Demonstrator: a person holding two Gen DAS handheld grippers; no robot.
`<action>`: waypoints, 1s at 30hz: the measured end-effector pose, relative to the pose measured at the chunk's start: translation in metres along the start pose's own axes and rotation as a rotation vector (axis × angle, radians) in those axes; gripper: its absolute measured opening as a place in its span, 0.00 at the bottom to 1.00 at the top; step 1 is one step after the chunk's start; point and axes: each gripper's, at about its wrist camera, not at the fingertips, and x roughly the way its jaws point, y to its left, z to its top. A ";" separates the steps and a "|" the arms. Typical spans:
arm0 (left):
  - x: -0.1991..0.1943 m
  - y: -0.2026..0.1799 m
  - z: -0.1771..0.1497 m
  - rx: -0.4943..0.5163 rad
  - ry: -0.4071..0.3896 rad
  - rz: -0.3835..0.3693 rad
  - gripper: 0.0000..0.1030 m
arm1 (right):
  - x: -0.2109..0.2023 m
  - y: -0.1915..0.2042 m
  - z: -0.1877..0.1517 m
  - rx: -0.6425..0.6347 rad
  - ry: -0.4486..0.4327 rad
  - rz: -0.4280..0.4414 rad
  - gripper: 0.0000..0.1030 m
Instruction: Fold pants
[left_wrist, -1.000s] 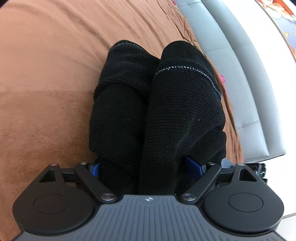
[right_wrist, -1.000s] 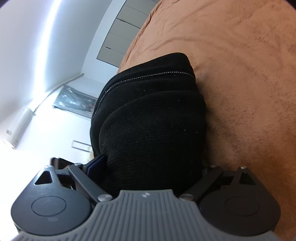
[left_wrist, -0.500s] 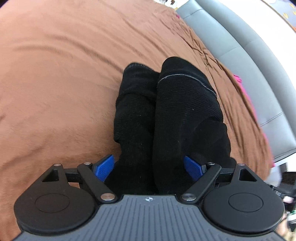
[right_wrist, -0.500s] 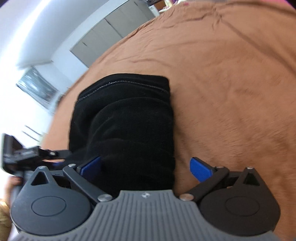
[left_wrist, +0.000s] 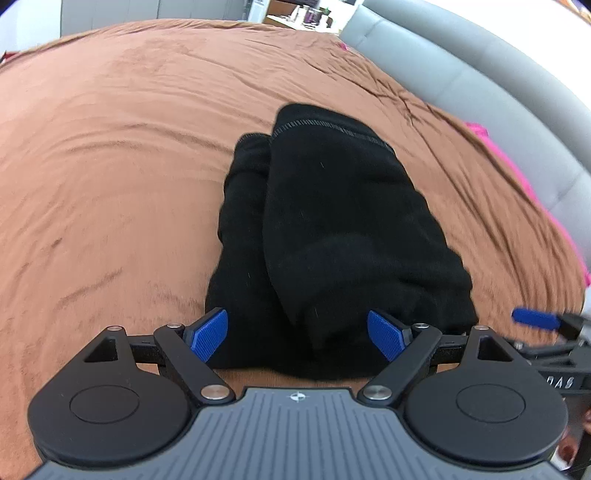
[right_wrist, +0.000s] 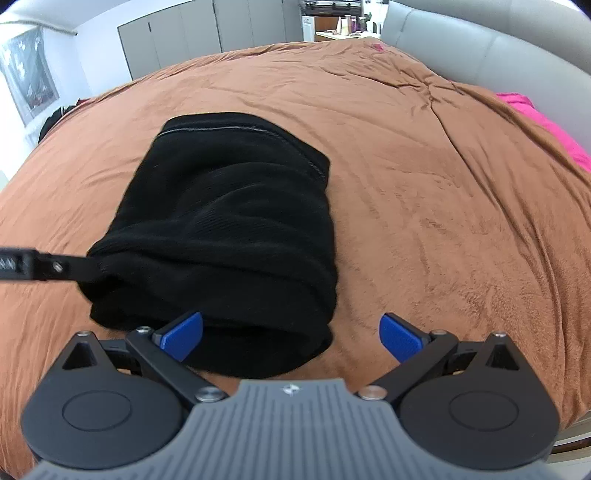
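Where the brown blanket (left_wrist: 129, 155) covered the bed, lay folded black pants (left_wrist: 332, 236) in a thick bundle, stitched hem at the far end. At the bundle's near end, hovered the left gripper (left_wrist: 298, 339), blue pads (left_wrist: 208, 334) spread wide on either side of the cloth, clamping nothing. At the bundle's near right corner, hovered the right gripper (right_wrist: 291, 336), likewise spread wide and holding nothing, left pad over the black fabric, right pad over bare blanket. Right of the pants, ran a grey padded headboard (left_wrist: 498, 92), with pink fabric (right_wrist: 546, 125) at the blanket's edge.
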 end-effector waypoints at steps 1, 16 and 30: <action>-0.001 -0.005 -0.005 0.022 -0.001 0.019 0.97 | -0.004 0.004 -0.001 -0.010 0.000 -0.005 0.95; -0.020 -0.020 -0.038 0.035 -0.100 0.178 0.97 | -0.019 0.028 -0.016 -0.085 -0.031 -0.081 0.95; -0.023 -0.021 -0.038 0.047 -0.161 0.225 0.97 | -0.003 0.040 -0.025 -0.118 -0.019 -0.081 0.95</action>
